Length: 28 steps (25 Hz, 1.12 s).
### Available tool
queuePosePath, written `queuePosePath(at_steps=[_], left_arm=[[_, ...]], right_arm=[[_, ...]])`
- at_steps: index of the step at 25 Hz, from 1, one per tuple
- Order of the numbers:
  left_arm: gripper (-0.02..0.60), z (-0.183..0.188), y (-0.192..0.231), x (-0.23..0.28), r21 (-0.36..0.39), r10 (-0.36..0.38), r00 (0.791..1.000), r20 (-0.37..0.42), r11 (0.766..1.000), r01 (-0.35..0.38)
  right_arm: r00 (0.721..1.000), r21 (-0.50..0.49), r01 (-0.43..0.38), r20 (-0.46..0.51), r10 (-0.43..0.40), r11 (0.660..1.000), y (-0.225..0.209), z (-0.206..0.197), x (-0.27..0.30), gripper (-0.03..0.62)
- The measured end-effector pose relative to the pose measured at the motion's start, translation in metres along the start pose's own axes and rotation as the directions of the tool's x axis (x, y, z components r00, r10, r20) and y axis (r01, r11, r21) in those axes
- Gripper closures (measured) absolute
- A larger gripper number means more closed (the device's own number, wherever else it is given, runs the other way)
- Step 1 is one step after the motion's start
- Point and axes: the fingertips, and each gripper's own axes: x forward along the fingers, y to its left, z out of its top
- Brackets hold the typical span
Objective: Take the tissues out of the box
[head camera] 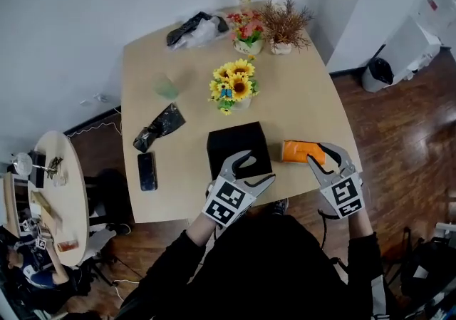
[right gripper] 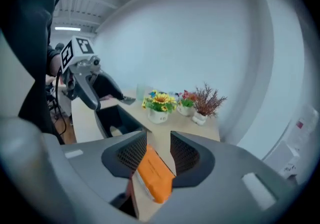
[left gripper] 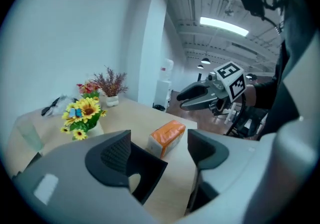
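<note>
Since the pack looks light, soft and slippery, the right tool pinches its end; the left tool gapes empty at the box.

Bright, even light from ceiling strip lamps; soft shadows. Gripper views strongly bowed, edges dark and blurred.
</note>
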Motion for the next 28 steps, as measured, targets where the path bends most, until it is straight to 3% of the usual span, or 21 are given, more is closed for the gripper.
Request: queuePosePath(at_steps=[4, 6, 10, 12, 17, 23, 28], left_arm=[[0.273, 0.002, 0.019, -0.050, -0.064, 0.142, 0.985, 0.095, 0.989, -0.136], [0.334, -0.001, 0.032, -0.072, -0.116, 0.248, 0.957, 0.153, 0.966, -0.232], [0.374, -0.008, 0.045, -0.103, -0.239, 0.388, 0.896, 0.215, 0.911, -0.337], [0.393, -0.012, 0.050, -0.113, -0.236, 0.432, 0.875, 0.217, 0.893, -0.382], [0.429, -0.020, 0.056, -0.133, -0.229, 0.502, 0.838, 0.213, 0.860, -0.457], [0.436, -0.014, 0.052, -0.137, -0.229, 0.509, 0.830, 0.229, 0.856, -0.463], [0.436, -0.010, 0.049, -0.135, -0.215, 0.495, 0.837, 0.234, 0.866, -0.452]], right_arm=[[0.990, 0.129, 0.013, 0.138, -0.031, 0.991, 0.011, 0.043, -0.006, 0.477], [0.984, 0.215, -0.002, 0.176, -0.037, 0.977, 0.019, 0.051, -0.004, 0.484], [0.971, 0.388, -0.035, 0.231, -0.061, 0.921, 0.027, 0.056, 0.000, 0.500], [0.967, 0.416, -0.041, 0.246, -0.069, 0.908, 0.032, 0.060, -0.001, 0.512], [0.961, 0.391, -0.024, 0.262, -0.086, 0.920, 0.044, 0.072, -0.005, 0.594], [0.927, 0.380, -0.033, 0.358, -0.114, 0.925, 0.038, 0.104, -0.017, 0.594], [0.861, 0.289, 0.024, 0.480, -0.167, 0.957, 0.032, 0.150, -0.049, 0.594]])
